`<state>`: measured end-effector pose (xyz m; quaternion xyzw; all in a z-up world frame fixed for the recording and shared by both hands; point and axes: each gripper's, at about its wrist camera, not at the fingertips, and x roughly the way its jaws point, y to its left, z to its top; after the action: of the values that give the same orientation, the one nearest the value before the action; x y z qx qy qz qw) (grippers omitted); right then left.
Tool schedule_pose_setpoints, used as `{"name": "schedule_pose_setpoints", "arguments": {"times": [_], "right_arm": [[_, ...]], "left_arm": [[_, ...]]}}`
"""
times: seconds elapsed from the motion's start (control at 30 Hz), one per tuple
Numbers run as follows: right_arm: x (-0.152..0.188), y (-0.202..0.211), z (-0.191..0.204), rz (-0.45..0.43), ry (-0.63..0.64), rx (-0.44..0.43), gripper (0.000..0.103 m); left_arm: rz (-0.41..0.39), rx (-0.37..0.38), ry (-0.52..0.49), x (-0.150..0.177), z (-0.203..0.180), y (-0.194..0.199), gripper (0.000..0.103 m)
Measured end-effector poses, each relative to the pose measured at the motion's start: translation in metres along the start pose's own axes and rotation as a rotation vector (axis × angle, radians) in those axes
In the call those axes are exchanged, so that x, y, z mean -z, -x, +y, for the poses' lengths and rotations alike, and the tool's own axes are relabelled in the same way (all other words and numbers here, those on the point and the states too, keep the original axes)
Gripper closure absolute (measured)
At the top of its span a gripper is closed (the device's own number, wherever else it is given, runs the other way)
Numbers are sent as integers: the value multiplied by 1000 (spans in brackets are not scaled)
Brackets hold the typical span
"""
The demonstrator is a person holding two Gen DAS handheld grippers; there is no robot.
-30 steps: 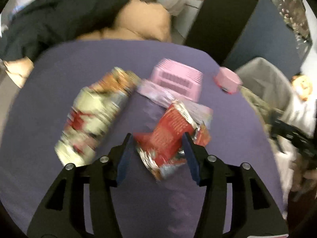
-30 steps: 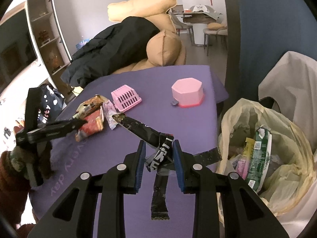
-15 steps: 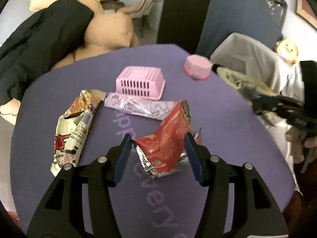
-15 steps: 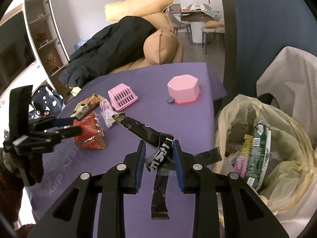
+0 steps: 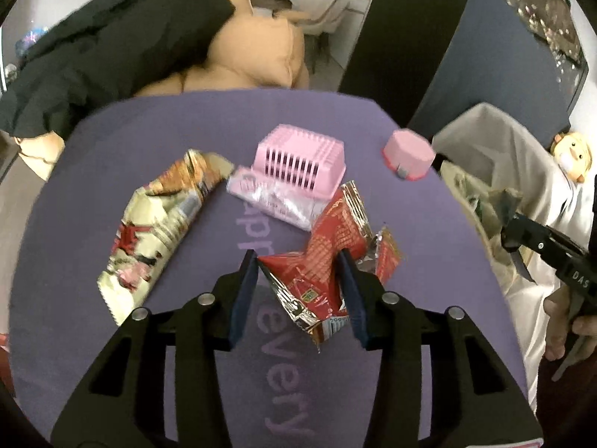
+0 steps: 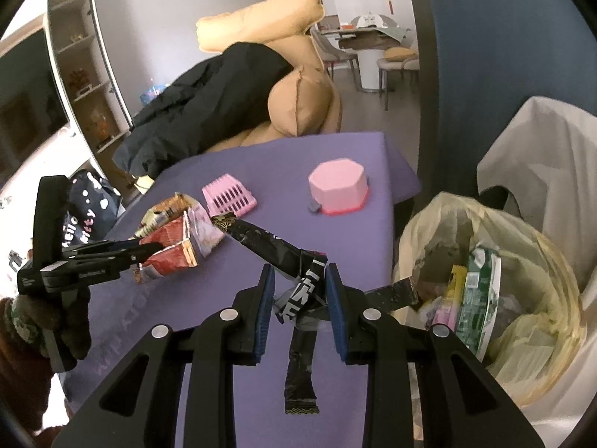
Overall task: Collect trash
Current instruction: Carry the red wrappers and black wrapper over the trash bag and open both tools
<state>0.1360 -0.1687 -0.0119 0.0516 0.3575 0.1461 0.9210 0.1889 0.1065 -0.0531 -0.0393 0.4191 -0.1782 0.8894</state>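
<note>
A crumpled red snack wrapper [image 5: 321,246] sits between the blue pads of my left gripper [image 5: 298,257], whose jaws are closing and pressing on both its sides. The right wrist view shows that wrapper [image 6: 168,250] raised a little off the purple table in the left gripper [image 6: 149,252]. My right gripper [image 6: 300,272] is shut on a bundle of long black wrappers [image 6: 268,246], just left of the yellowish trash bag [image 6: 552,261]. A cream snack bag [image 5: 156,224] and a pink-silver wrapper [image 5: 268,198] lie flat on the table.
A pink slotted basket [image 5: 298,160] and a pink octagonal box [image 5: 408,153] stand at the far side of the purple table [image 5: 112,336]. The trash bag holds several wrappers and hangs off the table's right edge. A tan sofa with a black coat is behind.
The left jaws have narrowed onto the red wrapper, and it has come up off the table with the gripper. The right gripper and its black wrappers have stayed put.
</note>
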Motion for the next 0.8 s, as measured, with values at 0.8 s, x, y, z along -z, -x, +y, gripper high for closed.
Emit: {"name": "schedule_pose_setpoints", "arguments": {"times": [0.8], "right_arm": [[-55, 96, -94, -227, 83, 311, 76]], "left_arm": [[-133, 221, -139, -79, -184, -10, 59]]}}
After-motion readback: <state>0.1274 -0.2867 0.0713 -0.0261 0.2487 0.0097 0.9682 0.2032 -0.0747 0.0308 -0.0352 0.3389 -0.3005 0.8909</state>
